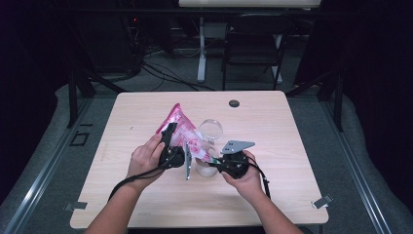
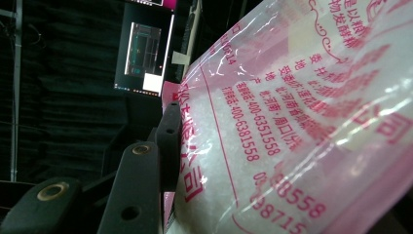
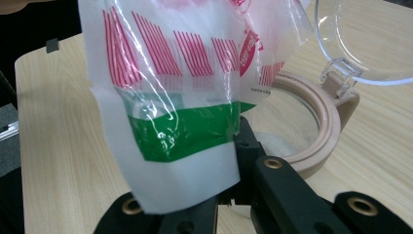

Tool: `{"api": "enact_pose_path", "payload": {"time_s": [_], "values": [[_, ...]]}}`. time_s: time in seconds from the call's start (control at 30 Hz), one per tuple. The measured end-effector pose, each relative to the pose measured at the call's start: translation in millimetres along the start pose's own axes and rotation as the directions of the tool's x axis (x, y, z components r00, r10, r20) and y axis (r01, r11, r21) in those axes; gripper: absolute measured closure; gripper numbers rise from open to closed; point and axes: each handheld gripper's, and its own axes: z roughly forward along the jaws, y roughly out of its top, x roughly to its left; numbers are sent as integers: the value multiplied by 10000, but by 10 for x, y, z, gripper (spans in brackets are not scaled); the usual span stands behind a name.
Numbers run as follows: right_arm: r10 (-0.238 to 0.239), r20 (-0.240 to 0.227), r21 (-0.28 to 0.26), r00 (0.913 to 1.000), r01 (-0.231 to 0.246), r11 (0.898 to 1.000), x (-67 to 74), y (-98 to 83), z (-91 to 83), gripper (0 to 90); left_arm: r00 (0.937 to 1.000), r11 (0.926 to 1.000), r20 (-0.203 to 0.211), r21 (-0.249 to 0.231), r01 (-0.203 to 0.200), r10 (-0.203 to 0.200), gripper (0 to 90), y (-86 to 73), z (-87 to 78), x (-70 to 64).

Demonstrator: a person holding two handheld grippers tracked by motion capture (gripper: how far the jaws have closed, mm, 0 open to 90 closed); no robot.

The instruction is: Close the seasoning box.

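Pink-printed plastic bag (image 1: 181,131) of white grains hangs tilted over the bench (image 1: 146,190), gripped by both my claws. My left claw (image 1: 169,134) clamps its upper part; my right claw (image 3: 229,190) is closed on its lower corner, just beside the open jar (image 3: 311,141) with its clear lid (image 3: 370,39) flipped up.
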Motion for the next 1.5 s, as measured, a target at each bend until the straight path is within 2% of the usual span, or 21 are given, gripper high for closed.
{"api": "enact_pose_path", "payload": {"time_s": [0.33,1.23,1.5], "values": [[9,16,-21,10000,-9,10000,0,-1,-1,900,10000,10000,-8,26,-77,77,600,12,-1,14],[-27,42,-56,10000,27,10000,3,-3,3,900,9971,9973,183,54,-738,737,600,38,11,65],[-35,39,-61,10000,35,10000,1,-4,3,900,9964,9966,212,63,-821,820,600,44,17,73]]}}
